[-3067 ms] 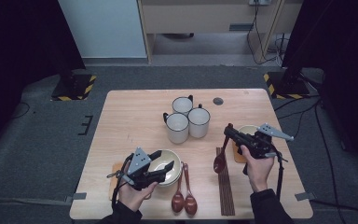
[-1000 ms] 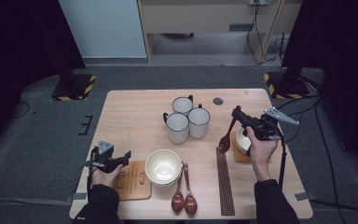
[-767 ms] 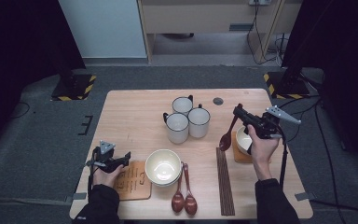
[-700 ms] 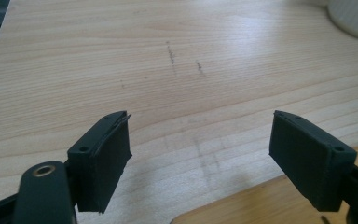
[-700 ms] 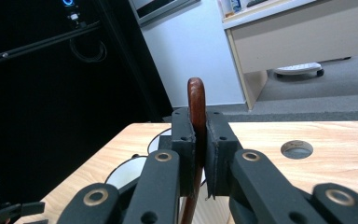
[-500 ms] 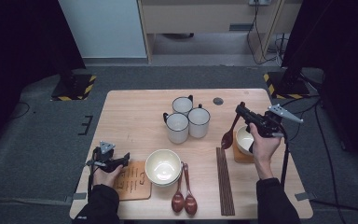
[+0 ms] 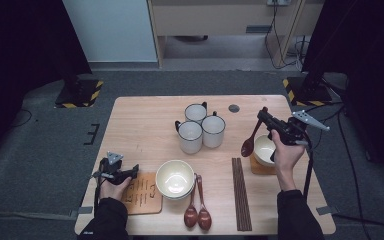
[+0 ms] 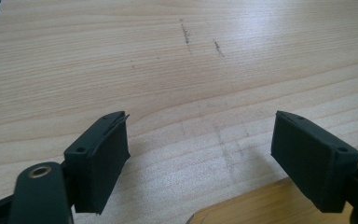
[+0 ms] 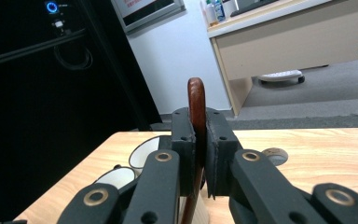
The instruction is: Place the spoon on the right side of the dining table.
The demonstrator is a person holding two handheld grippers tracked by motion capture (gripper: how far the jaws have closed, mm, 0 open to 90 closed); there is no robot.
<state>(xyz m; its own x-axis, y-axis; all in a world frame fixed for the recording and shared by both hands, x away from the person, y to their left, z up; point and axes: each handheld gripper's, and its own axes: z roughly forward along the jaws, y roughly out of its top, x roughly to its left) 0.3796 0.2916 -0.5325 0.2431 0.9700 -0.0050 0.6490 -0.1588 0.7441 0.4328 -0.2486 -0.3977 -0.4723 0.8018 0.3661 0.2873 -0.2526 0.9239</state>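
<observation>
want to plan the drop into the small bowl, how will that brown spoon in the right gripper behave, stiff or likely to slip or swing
Probably stiff: the spoon hangs straight, with no sag. It may pivot, since the right gripper clamps only its narrow handle end and the scoop hangs low. Its glossy finish suggests it could slip.

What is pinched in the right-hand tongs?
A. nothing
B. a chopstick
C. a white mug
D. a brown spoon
D: the right tongs are shut on the handle of a brown spoon, whose bowl hangs beside the small bowl; the right gripper view shows the handle squeezed between the pads.
</observation>
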